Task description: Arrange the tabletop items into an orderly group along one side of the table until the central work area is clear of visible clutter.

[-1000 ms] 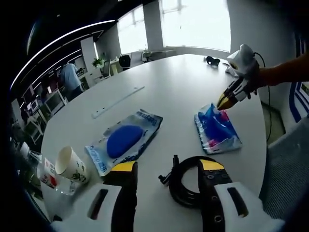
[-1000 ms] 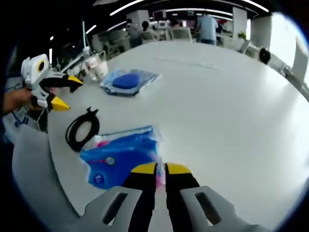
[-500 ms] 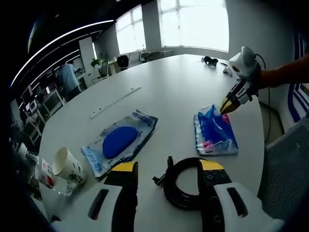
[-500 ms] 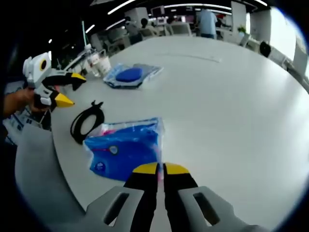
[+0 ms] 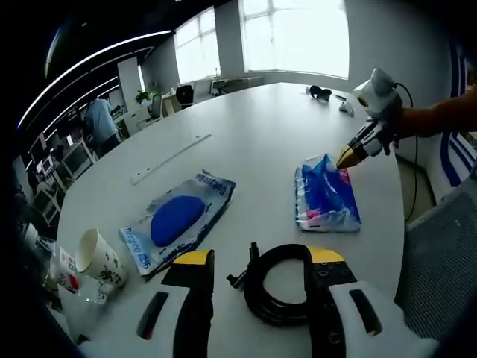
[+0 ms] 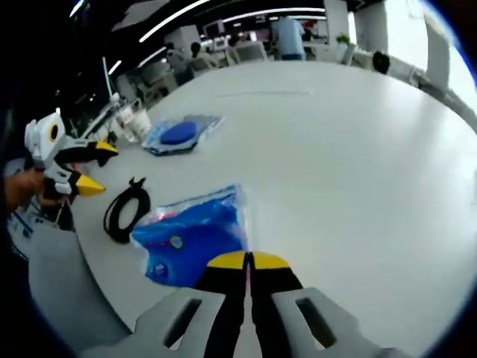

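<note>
Near the desk's (image 5: pixel 283 127) near edge, left to right in the left gripper view: an overturned paper cup (image 5: pixel 98 256) beside clear cups at the corner, a clear packet holding a blue pad (image 5: pixel 177 218), a coiled black cable (image 5: pixel 274 282), and a blue packet (image 5: pixel 326 200). The left hand-held gripper (image 5: pixel 257 259) is held wide open and empty, its jaws astride the cable, presumably for a pickup. The right hand-held gripper (image 6: pixel 248 260) is closed on the blue packet's corner, judged to be for dragging it into line. Farther in, a thin strip (image 5: pixel 171 157) is left lying, so the centre is not yet cleared.
</note>
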The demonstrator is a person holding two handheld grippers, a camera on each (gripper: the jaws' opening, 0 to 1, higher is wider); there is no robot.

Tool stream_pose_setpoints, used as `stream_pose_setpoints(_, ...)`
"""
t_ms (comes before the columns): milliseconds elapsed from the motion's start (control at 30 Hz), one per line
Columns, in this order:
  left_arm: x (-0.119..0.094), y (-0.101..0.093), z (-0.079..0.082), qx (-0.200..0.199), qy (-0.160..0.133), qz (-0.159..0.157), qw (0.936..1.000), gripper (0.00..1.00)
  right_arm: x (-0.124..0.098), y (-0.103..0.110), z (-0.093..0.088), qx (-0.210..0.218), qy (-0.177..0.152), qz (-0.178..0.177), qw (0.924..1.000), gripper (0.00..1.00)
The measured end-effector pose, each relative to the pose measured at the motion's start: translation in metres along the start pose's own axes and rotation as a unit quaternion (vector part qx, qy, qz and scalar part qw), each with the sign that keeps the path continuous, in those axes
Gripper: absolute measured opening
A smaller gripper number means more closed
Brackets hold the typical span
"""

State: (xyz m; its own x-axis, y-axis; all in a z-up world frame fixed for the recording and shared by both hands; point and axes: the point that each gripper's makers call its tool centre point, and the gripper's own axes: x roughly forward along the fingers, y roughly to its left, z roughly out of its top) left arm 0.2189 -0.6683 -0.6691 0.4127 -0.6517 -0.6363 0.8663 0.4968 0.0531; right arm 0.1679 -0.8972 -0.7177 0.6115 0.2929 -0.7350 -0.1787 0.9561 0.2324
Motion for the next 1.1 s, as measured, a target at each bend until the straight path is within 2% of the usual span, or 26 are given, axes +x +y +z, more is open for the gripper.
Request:
stream_pose_setpoints(200, 0.000, 0.002, 0.000, 0.000, 0.000, 0.001, 1.0000, 0.46, 0.001, -0.005, 0.002, 0.040, -0.008, -0.008, 0.9992, 0.00)
stream_pose_setpoints(267, 0.000, 0.002, 0.001, 0.001, -0.001, 0.002, 1.0000, 0.46, 0.003, -0.003, -0.001, 0.030, -0.004, -0.009, 0.9995, 0.00)
stream_pose_setpoints(367, 0.000, 0.002, 0.002, 0.002, -0.002, 0.001, 1.0000, 0.46, 0.004, 0.001, -0.004, -0.009, 0.000, -0.009, 0.9999, 0.00)
stream_pose_setpoints(567, 0.003, -0.006, 0.003, 0.003, -0.003, -0.005, 1.0000, 0.47, 0.003, 0.012, -0.010, -0.030, -0.002, 0.002, 0.9996, 0.00)
stream_pose_setpoints(1100, 0.015, -0.039, 0.006, -0.001, -0.003, -0.029, 0.9996, 0.47, -0.004, 0.022, -0.015, -0.033, -0.006, 0.016, 0.9993, 0.02)
